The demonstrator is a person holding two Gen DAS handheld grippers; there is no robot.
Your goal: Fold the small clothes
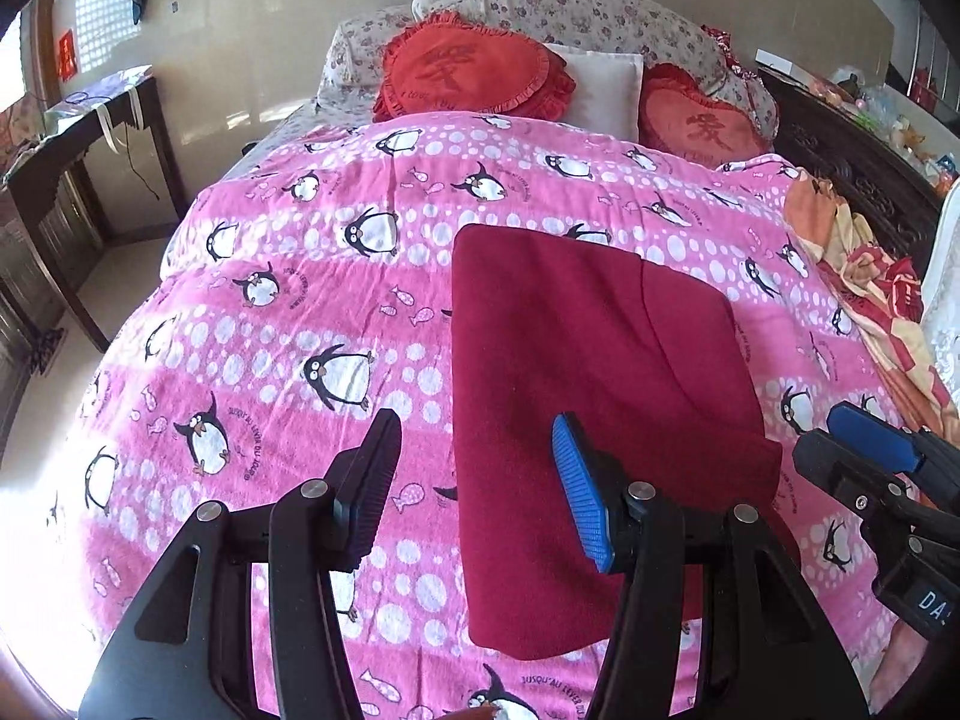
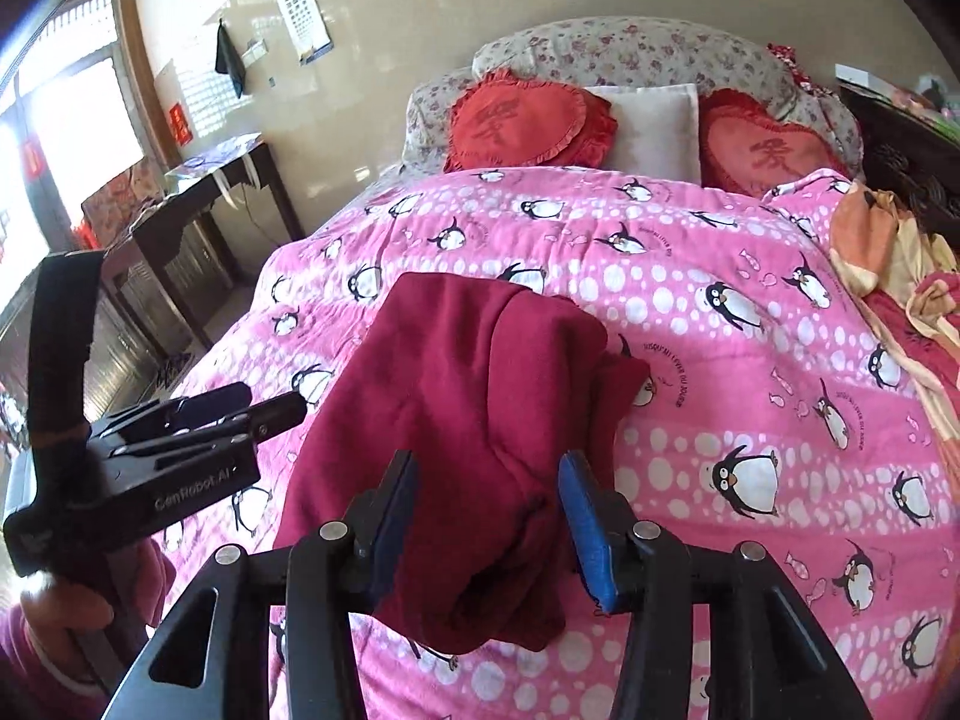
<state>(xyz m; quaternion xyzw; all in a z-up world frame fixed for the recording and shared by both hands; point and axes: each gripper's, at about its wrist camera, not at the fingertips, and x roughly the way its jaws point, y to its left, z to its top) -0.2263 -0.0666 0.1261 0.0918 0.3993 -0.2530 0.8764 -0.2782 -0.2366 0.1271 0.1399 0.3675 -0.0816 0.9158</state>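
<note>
Where it lies on the pink penguin quilt (image 1: 288,312), the dark red garment (image 1: 600,396) is folded into a thick rectangle with a crease down its length. Its near end bunches into rounded folds in the right wrist view, while the left wrist view shows it flat. The left gripper (image 1: 474,492) is released, fingers wide apart above the garment's left edge. The right gripper (image 2: 492,531) is also spread, its blue pads (image 2: 585,534) straddling the bunched near end without pinching it
</note>
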